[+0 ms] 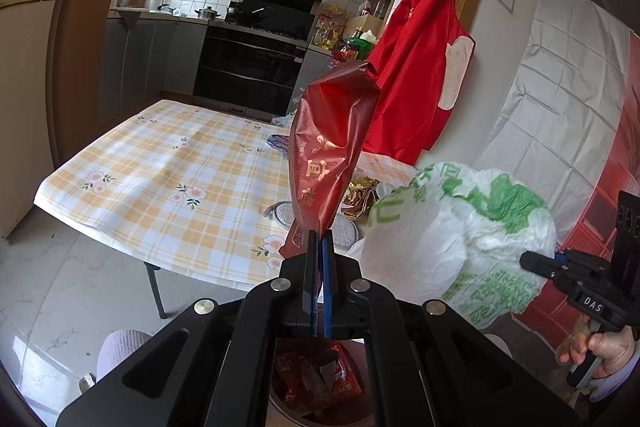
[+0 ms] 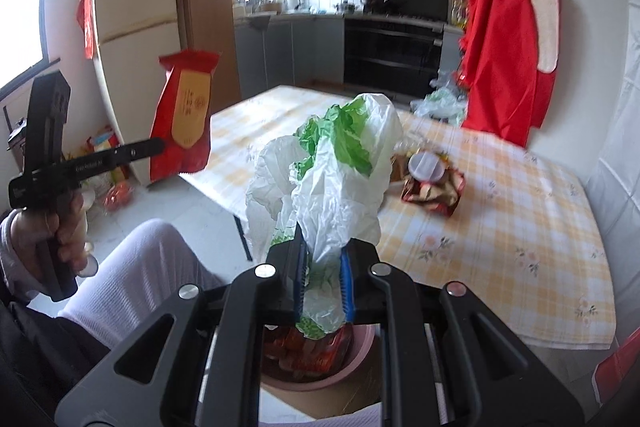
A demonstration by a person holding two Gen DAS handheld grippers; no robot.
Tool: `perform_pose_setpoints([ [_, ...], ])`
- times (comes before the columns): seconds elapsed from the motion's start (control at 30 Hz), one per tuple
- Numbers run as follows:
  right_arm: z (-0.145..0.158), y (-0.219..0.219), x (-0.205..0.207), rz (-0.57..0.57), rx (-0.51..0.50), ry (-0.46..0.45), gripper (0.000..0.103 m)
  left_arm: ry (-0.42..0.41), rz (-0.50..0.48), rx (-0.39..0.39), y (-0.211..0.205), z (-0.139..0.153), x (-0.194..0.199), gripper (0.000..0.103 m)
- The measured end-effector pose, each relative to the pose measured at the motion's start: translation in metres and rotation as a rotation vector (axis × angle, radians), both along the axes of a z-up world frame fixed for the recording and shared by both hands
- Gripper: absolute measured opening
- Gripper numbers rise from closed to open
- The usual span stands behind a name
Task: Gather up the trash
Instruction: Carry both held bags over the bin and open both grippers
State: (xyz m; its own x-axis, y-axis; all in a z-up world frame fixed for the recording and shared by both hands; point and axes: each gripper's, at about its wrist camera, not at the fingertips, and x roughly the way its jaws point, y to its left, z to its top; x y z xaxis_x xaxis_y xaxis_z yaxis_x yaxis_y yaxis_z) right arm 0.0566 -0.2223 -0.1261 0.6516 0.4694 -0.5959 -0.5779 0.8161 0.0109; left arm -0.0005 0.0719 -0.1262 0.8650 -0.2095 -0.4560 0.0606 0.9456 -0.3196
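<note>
Above the floor beside the table [image 1: 168, 163], both grippers hold trash in the air. The table wears a smooth checked cloth, yellow and white with small flowers. The left gripper [image 1: 321, 239] has its blue-padded fingers pressed nearly together on the lower edge of a glossy red wrapper [image 1: 332, 147], a long, creased foil pouch with gold characters that stands upright from the pinch. The right gripper [image 2: 323, 259] stands a little wider, clamped on the gathered neck of a thin, crinkled white bag [image 2: 336, 179] printed in green; the bag billows up above the fingers. Below both grippers sits a round pink bin [image 2: 360, 351] holding red packets. On the table, near the wall, lies a crumpled gold and red packet [image 2: 436, 191] with a round white lid [image 2: 427, 163] on it. A red apron [image 2: 508, 27] hangs on the wall.
</note>
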Motion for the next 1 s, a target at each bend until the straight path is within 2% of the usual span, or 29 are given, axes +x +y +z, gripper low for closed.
perform_pose_setpoints([
  [0.27,-0.021,0.023,0.000,0.037,-0.046,0.069,0.018,0.024,0.000,-0.011,0.003,-0.009,0.001,0.002],
  [0.37,-0.029,0.028,0.003,0.037,-0.048,0.094,0.023,0.031,0.002,-0.017,0.003,-0.011,0.000,0.002],
  [0.6,-0.044,0.030,0.008,0.014,-0.041,0.116,0.054,0.042,-0.006,-0.015,0.000,-0.014,-0.001,0.002],
  [0.63,-0.042,0.029,0.008,0.001,-0.037,0.108,0.063,0.044,-0.007,-0.015,0.000,-0.014,-0.001,0.002],
  [0.77,-0.034,0.020,0.007,-0.043,-0.010,0.064,0.076,0.051,-0.016,-0.016,-0.003,-0.017,-0.001,0.002],
  [0.83,-0.028,0.014,0.007,-0.091,-0.004,0.030,0.087,0.055,-0.024,-0.016,-0.005,-0.018,0.000,0.002],
  [1.0,-0.017,-0.002,0.007,-0.192,0.037,-0.030,0.094,0.066,-0.049,-0.011,-0.013,-0.023,0.000,0.002],
])
